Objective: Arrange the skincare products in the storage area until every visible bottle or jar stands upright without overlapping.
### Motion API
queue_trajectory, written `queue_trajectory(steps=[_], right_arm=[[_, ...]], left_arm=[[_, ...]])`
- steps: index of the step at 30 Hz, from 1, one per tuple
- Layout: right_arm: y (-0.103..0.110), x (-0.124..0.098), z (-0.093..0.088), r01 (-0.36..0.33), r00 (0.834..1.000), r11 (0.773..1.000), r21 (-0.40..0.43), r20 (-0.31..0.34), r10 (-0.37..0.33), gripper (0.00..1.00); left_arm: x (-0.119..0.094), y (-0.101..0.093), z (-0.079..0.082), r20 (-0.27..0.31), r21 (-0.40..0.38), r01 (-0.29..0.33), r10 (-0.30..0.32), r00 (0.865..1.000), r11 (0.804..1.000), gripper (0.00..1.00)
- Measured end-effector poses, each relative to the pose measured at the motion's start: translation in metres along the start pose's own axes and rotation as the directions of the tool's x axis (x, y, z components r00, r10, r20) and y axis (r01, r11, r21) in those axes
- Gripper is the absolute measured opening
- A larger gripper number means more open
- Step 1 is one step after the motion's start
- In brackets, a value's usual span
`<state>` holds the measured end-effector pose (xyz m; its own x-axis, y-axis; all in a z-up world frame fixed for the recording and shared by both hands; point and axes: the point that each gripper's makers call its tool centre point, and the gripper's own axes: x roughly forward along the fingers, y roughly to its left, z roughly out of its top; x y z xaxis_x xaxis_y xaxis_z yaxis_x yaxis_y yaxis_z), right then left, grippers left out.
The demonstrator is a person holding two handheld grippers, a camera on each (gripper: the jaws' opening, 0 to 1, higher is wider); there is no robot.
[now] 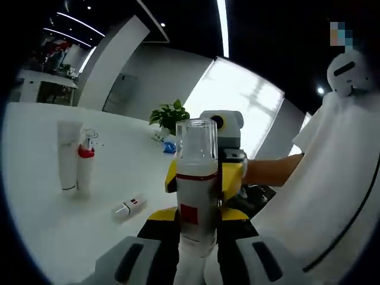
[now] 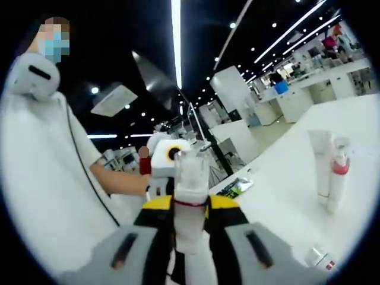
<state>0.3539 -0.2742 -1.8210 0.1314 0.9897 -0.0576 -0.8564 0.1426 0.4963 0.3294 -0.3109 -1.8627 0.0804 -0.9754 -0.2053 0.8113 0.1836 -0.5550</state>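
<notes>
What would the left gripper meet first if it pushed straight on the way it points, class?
Probably the right gripper. The left gripper already clamps the pump bottle, and the right gripper sits just beyond it, facing back; depth is hard to judge.

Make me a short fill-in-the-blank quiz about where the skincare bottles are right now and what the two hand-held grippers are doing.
1. Both hand-held grippers, left and right, are clamped on the same pump bottle, whose clear cap sits above a ____ band.
2. On the white table, the white tube stands ____.
3. The spray bottle right beside it has a ____ collar.
4. The small white bottle near them is lying ____.

Missing words: red; upright; red; on its side
</notes>
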Motion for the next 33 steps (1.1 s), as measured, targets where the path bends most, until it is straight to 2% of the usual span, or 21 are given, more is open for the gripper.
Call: queue_trajectory(steps=[2,4,7,11,15,18,19,21,22,24,26,28,29,30,33], right_arm=[[0.000,0.004,-0.001,-0.004,1.000,1.000,0.004,-0.010,0.004,0.20],[-0.003,0.011,-0.002,0.006,1.000,1.000,0.012,-0.025,-0.006,0.20],[-0.008,0.026,-0.005,0.023,0.998,1.000,-0.007,-0.057,-0.023,0.20],[-0.010,0.043,-0.005,0.026,0.997,0.999,-0.033,-0.071,-0.028,0.21],[-0.014,0.054,-0.010,0.047,0.992,0.996,-0.076,-0.116,-0.056,0.24],[-0.015,0.065,-0.009,0.043,0.991,0.997,-0.068,-0.122,-0.051,0.26],[-0.015,0.066,-0.009,0.046,0.991,0.997,-0.068,-0.122,-0.054,0.26],[-0.019,0.073,-0.005,0.070,0.991,0.995,-0.069,-0.113,-0.078,0.28],[-0.019,0.074,-0.004,0.073,0.991,0.995,-0.068,-0.111,-0.080,0.28],[-0.020,0.077,0.000,0.096,0.990,0.993,-0.066,-0.099,-0.102,0.28],[-0.020,0.079,0.002,0.107,0.990,0.993,-0.055,-0.090,-0.112,0.28],[-0.021,0.079,0.004,0.127,0.988,0.991,-0.038,-0.081,-0.130,0.28],[-0.021,0.079,0.005,0.135,0.987,0.990,-0.035,-0.080,-0.137,0.28],[-0.023,0.078,0.005,0.147,0.986,0.989,-0.032,-0.078,-0.150,0.28],[-0.026,0.076,0.003,0.174,0.981,0.984,-0.019,-0.083,-0.175,0.28]], left_arm=[[-0.002,0.001,-0.001,0.008,-0.008,-0.016,0.016,1.000,1.000,0.22],[-0.010,0.010,-0.002,0.032,-0.035,-0.074,0.075,0.997,0.997,0.22],[-0.018,0.016,-0.004,0.043,-0.045,-0.124,0.126,0.991,0.991,0.22],[-0.030,0.023,-0.002,0.074,-0.068,-0.188,0.193,0.978,0.980,0.21],[-0.039,0.031,0.000,0.093,-0.077,-0.253,0.259,0.961,0.964,0.21],[-0.045,0.036,0.000,0.095,-0.067,-0.310,0.316,0.944,0.948,0.21],[-0.046,0.036,0.001,0.097,-0.066,-0.313,0.318,0.943,0.948,0.21],[-0.055,0.039,0.005,0.126,-0.074,-0.358,0.365,0.923,0.931,0.21],[-0.056,0.040,0.005,0.129,-0.077,-0.364,0.371,0.920,0.928,0.21],[-0.065,0.044,0.007,0.144,-0.084,-0.405,0.413,0.899,0.911,0.21],[-0.067,0.045,0.008,0.147,-0.085,-0.416,0.424,0.894,0.906,0.21],[-0.070,0.049,0.007,0.142,-0.083,-0.451,0.459,0.877,0.888,0.21],[-0.070,0.050,0.008,0.143,-0.084,-0.459,0.466,0.873,0.885,0.21],[-0.073,0.054,0.008,0.146,-0.094,-0.489,0.498,0.855,0.867,0.21],[-0.073,0.055,0.008,0.149,-0.104,-0.504,0.514,0.844,0.858,0.21]])
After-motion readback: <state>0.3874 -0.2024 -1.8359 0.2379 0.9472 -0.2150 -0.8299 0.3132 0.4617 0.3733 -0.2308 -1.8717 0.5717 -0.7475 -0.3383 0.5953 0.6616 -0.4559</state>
